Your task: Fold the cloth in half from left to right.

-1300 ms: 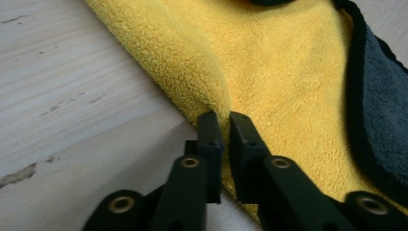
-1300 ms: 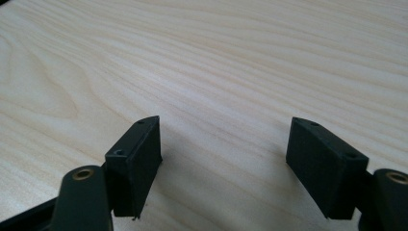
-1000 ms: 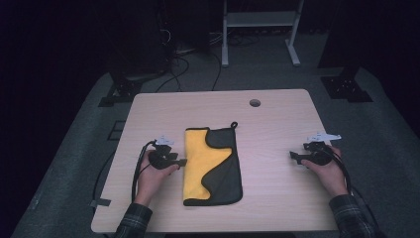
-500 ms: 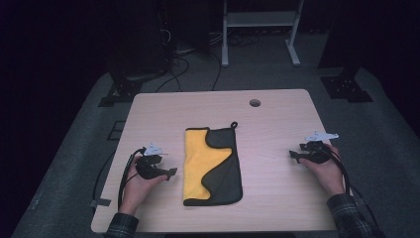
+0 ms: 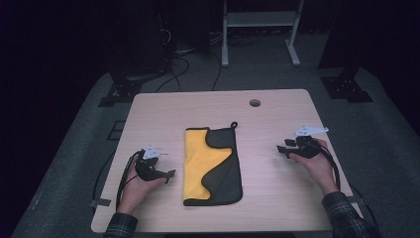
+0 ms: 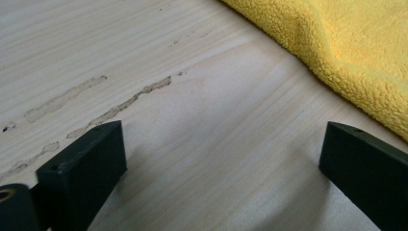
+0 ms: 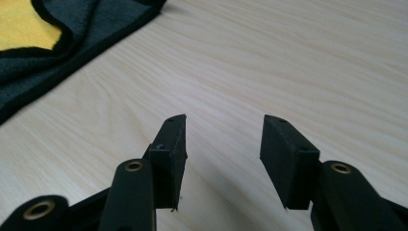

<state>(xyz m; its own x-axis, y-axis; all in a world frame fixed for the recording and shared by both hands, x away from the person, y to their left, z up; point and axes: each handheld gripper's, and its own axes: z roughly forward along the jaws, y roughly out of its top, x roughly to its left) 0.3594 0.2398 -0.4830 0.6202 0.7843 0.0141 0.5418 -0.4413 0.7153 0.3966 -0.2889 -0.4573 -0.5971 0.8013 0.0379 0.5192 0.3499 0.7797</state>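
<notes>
**Cloth lies lengthwise between two open hand-held grippers**

While both hands rest on the desk [image 5: 148, 106], the folded cloth [image 5: 213, 166] lies in the middle of it, its long axis running from the near edge toward the far edge, yellow side to the left and dark grey side to the right, with a small hanging loop [image 5: 234, 125] at its far right corner. The left hand-held gripper [image 5: 170, 174] sits just left of the cloth's near half, pointing right at the yellow edge; in the left gripper view its jaws stand wide apart and empty, with the yellow fleece [image 6: 351, 43] close ahead. The right hand-held gripper [image 5: 280, 149] lies well apart from the cloth's grey edge, pointing left toward it, jaws released and holding nothing. The left hand is clearly the nearer one, so a grasp of the cloth's left edge would likely fall to it, by a short move to the right.
</notes>
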